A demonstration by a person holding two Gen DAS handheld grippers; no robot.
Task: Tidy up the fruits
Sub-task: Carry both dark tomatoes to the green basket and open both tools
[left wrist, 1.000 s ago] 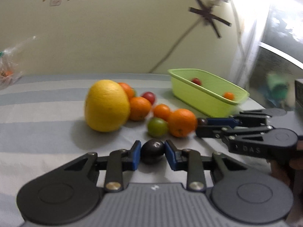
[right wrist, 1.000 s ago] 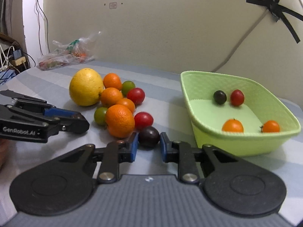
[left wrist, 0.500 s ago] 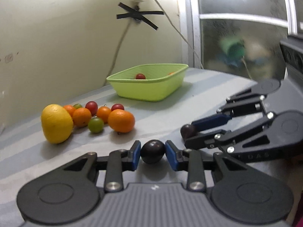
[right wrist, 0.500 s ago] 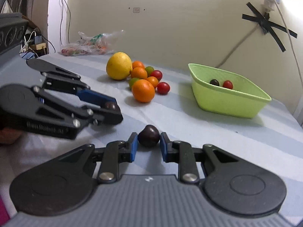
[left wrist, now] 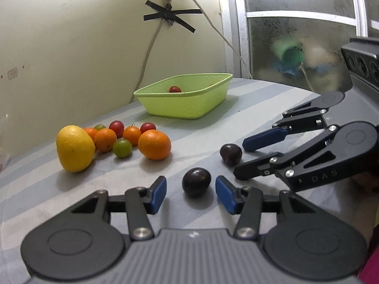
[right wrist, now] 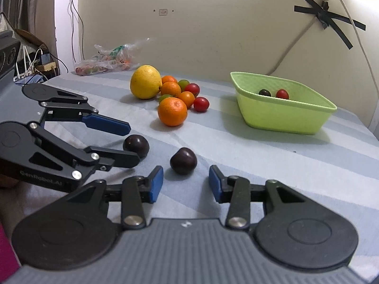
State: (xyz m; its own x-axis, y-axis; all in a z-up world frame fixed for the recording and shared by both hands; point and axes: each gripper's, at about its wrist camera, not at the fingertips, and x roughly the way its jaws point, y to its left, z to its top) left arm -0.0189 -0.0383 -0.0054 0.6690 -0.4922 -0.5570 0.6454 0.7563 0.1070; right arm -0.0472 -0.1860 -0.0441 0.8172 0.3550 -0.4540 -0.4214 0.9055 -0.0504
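Observation:
Two dark purple plums lie side by side on the striped cloth. My left gripper is open around one plum, not touching it. My right gripper is open around the other plum. Each view also shows the other gripper open beside its plum: the right gripper and the left gripper. A pile with a large yellow citrus, oranges and small tomatoes sits farther back. A green basket holds a dark fruit and a red one.
A clear plastic bag of produce lies at the far wall. Cables and a charger sit at the left edge. A taped cable runs down the wall behind the basket. A frosted window stands right of the table.
Both grippers have opened and let go of their plums, which now rest on the cloth near the front, away from the pile.

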